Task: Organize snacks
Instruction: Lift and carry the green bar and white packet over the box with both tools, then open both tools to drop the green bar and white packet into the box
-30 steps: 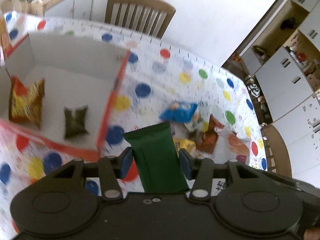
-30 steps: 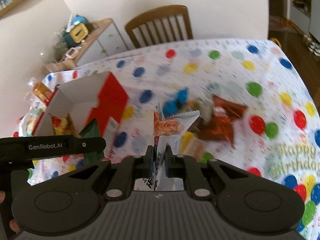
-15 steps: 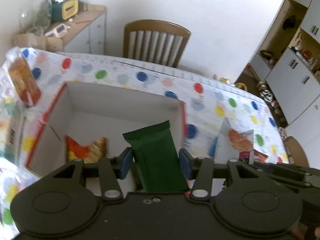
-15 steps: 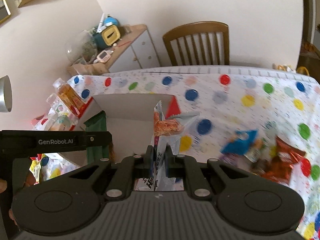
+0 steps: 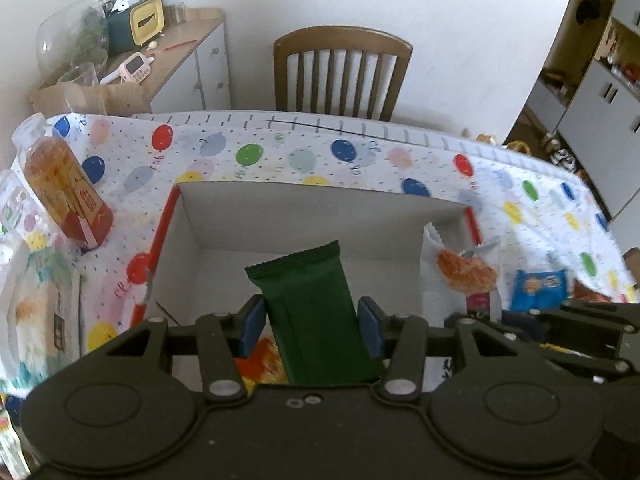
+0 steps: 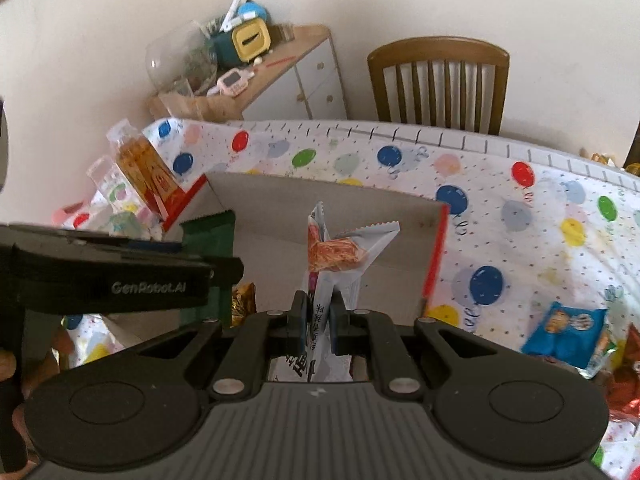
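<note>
Green foil wrapper first: the left gripper (image 5: 311,322) is clamped on a dark green snack bar (image 5: 310,300), its blue pads pressed against both long edges, and it hangs over the open cardboard box (image 5: 304,216) with red outer sides. Under the bar, on the box floor, lies an orange and yellow snack packet (image 5: 262,362). The right gripper (image 6: 318,322) pinches a white snack pouch with an orange picture (image 6: 334,252), held upright above the box's right part. Both boxed-in views show the balloon-print tablecloth (image 6: 520,216) around the box. A blue snack bag (image 6: 568,334) lies on the cloth to the right, well apart from the box, and an orange drink bottle (image 5: 64,184) stands near the box's left side.
</note>
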The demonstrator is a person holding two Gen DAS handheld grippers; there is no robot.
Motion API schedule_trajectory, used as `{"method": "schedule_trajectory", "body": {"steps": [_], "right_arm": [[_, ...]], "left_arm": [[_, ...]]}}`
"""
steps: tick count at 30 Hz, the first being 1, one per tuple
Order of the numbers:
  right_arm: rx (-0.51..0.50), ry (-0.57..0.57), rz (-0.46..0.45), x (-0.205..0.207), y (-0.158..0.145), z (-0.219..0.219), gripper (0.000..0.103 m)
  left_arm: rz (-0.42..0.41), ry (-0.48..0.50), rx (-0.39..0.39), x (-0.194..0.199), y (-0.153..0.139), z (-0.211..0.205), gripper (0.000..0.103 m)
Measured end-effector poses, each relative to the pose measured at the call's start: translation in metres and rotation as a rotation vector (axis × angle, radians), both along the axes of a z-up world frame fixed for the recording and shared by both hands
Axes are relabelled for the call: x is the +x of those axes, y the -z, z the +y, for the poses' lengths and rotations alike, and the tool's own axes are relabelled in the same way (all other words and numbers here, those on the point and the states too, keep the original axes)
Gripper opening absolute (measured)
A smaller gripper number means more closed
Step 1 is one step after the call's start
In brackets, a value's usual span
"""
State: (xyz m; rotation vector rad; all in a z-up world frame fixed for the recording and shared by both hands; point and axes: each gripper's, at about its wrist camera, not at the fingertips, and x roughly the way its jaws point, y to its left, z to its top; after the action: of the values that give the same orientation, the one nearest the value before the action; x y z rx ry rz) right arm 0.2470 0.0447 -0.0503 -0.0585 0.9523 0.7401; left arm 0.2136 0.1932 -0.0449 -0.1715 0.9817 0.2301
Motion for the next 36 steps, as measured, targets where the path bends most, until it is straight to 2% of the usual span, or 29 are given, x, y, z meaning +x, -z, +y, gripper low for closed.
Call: {"method": "schedule_trajectory", "body": {"steps": [12,19,23,24,27,36], "right_arm": [[-0.056,-0.032,0.048,0.006,0.040,0.030,0.010],[-0.076,-0.041,0.044,0.005,0.047,0.033,0.011],[-0.053,-0.033,0.053,0.005,0.045,0.029,0.011],[-0.048,-0.033,0.054,0.005,0.044,0.027,0.011],[-0.033,-0.034,0.046,0.003,0.039,0.022,0.011],[0.034,-0.019,0.018,-0.007,0.019,0.000,0.011]], "left_arm": [[0.091,-0.023,0.005,0.028,0.035,0.033,0.048],[0.138,-0.028,-0.013,0.035,0.050,0.039,0.048],[0.144,-0.032,-0.013,0.034,0.053,0.038,0.049],[0.144,-0.034,-0.011,0.033,0.053,0.038,0.051],[0.121,-0.039,-0.004,0.029,0.049,0.037,0.069],[0.061,-0.040,0.008,0.013,0.031,0.028,0.074]]}}
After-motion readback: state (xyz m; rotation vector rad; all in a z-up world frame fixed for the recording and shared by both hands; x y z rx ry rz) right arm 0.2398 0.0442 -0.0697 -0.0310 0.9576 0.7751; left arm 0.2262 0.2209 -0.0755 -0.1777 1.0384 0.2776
